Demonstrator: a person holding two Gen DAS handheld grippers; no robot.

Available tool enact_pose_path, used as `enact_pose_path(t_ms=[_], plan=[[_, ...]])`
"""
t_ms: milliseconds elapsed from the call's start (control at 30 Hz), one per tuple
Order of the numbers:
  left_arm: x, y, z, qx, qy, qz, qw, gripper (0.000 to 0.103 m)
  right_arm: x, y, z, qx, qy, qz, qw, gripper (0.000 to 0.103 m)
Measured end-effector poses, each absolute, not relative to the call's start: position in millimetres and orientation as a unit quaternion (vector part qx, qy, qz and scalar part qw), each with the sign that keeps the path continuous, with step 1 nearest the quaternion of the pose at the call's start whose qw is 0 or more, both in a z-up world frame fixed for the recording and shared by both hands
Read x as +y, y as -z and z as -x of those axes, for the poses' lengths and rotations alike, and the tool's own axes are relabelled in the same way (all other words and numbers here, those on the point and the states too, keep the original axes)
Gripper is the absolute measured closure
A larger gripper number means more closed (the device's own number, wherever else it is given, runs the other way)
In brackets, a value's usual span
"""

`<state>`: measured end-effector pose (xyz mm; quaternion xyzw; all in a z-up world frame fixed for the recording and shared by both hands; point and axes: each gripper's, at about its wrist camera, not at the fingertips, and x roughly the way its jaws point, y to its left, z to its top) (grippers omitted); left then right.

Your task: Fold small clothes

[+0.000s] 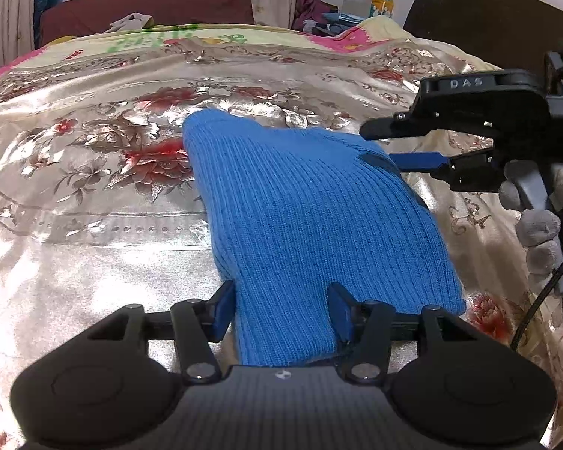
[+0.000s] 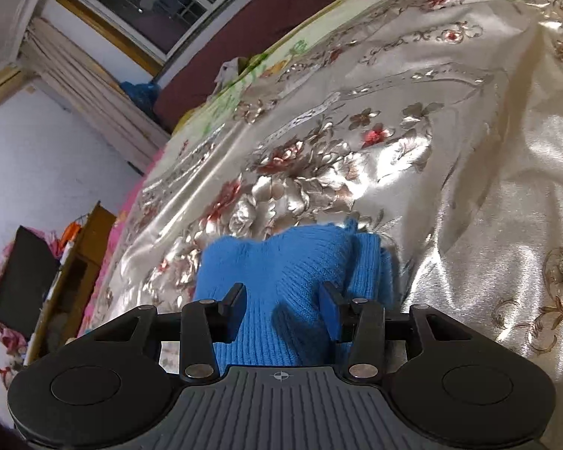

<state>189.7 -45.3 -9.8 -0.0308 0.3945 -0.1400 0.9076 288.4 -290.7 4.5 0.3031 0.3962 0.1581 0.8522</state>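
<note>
A blue ribbed knit garment [image 1: 304, 202] lies on a shiny floral bedspread [image 1: 94, 195]. My left gripper [image 1: 281, 311] is open, its blue fingers on either side of the garment's near end, which runs between them. My right gripper [image 1: 405, 142] reaches in from the right at the garment's far right edge, its jaws apart around the fabric edge. In the right wrist view the right gripper [image 2: 281, 309] is open with the bunched blue garment [image 2: 292, 273] between and beyond its fingers. A grey-gloved hand [image 1: 536, 217] holds the right gripper.
The bedspread [image 2: 394, 150] covers the whole bed. A dark headboard [image 1: 488, 22] stands at the back right. A maroon bench [image 1: 146, 7] and window lie beyond the bed. A wooden cabinet [image 2: 75, 262] and dark screen stand left of the bed.
</note>
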Motion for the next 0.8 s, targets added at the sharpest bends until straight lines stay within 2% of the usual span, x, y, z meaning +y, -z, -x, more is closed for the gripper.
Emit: enact_pose_path(t_ms=[133, 333, 400, 433, 467, 533, 667, 800], plan=[[-45, 10, -191, 0.394, 0.141, 0.032, 0.908, 0.046, -294, 8, -290, 0.419, -0.156, -0.312, 0.839, 0.060], [-46, 10, -192, 0.396, 0.140, 0.029, 0.907, 0.046, -284, 0, -297, 0.398, -0.178, -0.306, 0.846, 0.060], [-46, 10, -194, 0.396, 0.139, 0.025, 0.907, 0.046, -276, 8, -307, 0.430, -0.167, -0.282, 0.841, 0.060], [-46, 9, -194, 0.396, 0.139, 0.024, 0.907, 0.046, -274, 12, -310, 0.439, -0.158, -0.275, 0.841, 0.067], [-46, 8, -194, 0.396, 0.139, 0.025, 0.907, 0.046, -274, 12, -309, 0.437, -0.153, -0.274, 0.843, 0.078], [-45, 4, -194, 0.389, 0.138, 0.029, 0.910, 0.046, -281, 6, -300, 0.416, -0.160, -0.293, 0.846, 0.092], [-40, -5, -196, 0.360, 0.134, 0.049, 0.922, 0.046, -299, -11, -275, 0.363, -0.165, -0.316, 0.861, 0.092], [-50, 8, -212, 0.384, 0.117, 0.024, 0.916, 0.043, -291, 15, -287, 0.411, -0.125, -0.271, 0.861, 0.092]])
